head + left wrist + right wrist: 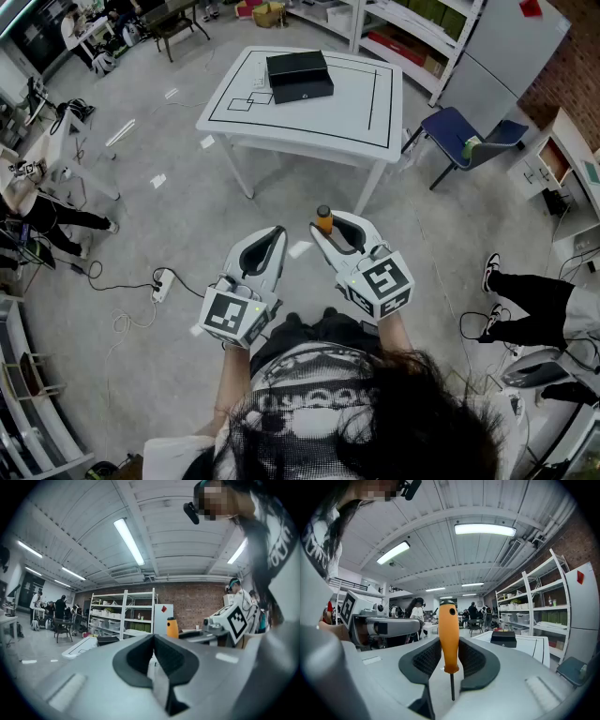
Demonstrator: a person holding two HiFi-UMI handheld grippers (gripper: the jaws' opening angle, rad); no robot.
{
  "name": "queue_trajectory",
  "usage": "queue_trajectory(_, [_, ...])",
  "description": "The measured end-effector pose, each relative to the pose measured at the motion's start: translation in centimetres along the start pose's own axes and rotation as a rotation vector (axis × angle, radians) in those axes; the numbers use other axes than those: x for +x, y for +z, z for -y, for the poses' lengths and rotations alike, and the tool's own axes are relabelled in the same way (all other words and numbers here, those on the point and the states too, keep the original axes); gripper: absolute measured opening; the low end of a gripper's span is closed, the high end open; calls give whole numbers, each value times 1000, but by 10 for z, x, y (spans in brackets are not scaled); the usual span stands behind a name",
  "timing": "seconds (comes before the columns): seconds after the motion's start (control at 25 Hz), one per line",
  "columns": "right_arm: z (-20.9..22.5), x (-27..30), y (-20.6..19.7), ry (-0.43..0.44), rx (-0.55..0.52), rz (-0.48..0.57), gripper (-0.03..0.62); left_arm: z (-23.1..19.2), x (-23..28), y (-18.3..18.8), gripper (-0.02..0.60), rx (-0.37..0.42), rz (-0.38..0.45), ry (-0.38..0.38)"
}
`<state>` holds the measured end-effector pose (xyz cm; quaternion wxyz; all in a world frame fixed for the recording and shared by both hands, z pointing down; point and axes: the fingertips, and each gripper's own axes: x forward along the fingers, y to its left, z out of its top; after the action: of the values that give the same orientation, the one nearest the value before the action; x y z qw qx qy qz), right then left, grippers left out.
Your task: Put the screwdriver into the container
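Note:
An orange-handled screwdriver stands upright between the pads of my right gripper, its thin shaft pointing down toward the gripper body. In the head view the handle's top pokes up from the right gripper, held at waist height over the floor. My left gripper hangs beside it, jaws together with nothing between them. The black box container sits on a white table a few steps ahead, and shows small in the right gripper view.
A blue chair stands right of the table, with shelving behind. A seated person's legs reach in from the right. A power strip and cables lie on the floor at left, near a desk.

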<state>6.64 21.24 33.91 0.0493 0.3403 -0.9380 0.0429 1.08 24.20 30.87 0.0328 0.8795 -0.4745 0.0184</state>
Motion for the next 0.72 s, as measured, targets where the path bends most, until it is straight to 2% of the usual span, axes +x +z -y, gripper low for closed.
queue_trajectory(0.32, [18, -5, -5, 12, 12, 2, 115, 2, 20, -2, 0, -4, -3, 29])
queue_trajectory(0.72, [48, -7, -18, 82, -4, -24, 115, 9, 53, -12, 0, -1, 32, 65])
